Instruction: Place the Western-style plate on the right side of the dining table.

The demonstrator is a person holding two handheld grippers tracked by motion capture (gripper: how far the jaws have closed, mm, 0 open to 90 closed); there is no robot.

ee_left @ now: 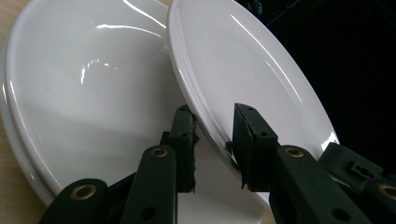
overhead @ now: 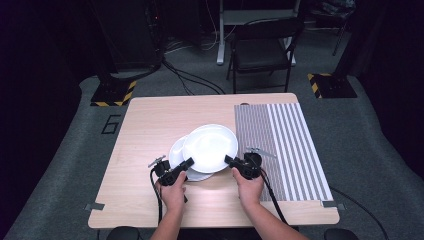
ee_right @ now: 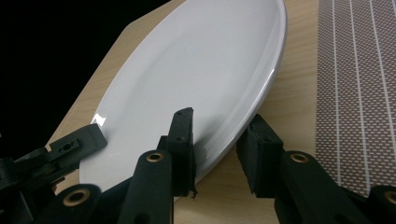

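A white top plate (overhead: 210, 146) hangs tilted between my two grippers, offset to the right over a stack of white plates (overhead: 176, 159) on the wooden table (overhead: 145, 125). My left gripper (overhead: 188, 164) is shut on its near-left rim. In the left gripper view the jaws straddle the top plate's (ee_left: 243, 70) edge, with the stacked plates (ee_left: 88, 93) below and left. My right gripper (overhead: 229, 160) is shut on the near-right rim. In the right gripper view one jaw sits over the top plate (ee_right: 201, 60) and one under its edge.
A grey striped mat (overhead: 285, 145) covers the table's right part, just right of the top plate. A black folding chair (overhead: 262, 45) and floor cables stand beyond the far edge. Bare wood lies left of the plates and along the near edge.
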